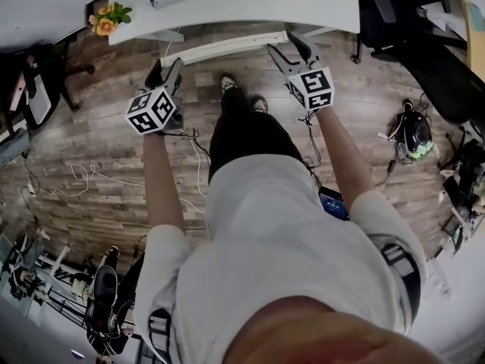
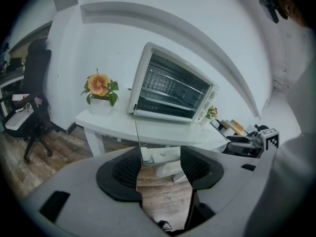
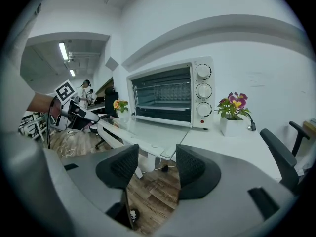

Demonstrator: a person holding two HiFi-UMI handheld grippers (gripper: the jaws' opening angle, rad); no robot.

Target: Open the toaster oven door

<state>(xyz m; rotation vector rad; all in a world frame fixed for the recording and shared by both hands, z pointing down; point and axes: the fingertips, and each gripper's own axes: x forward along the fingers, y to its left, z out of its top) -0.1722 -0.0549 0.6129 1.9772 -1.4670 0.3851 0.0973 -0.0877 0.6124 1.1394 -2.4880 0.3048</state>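
One toaster oven is stood on the white table against the wall, with its glass door shut and upright. No handle can be made out clearly. The oven is flanked by an orange potted flower on the side away from the knobs and a purple potted flower just beside the knob panel.

The left gripper and the right gripper are held near the table's front edge, well apart from the oven. In each gripper view the jaws are seen spread, with nothing between them.

Opening is judged not yet begun. The following faults should be anticipated:
- The oven may be dragged or tipped forward if the door is pulled while the body is left unbraced.
- A shallow grip may be lost.
- Either pot may be knocked by a wide approach.
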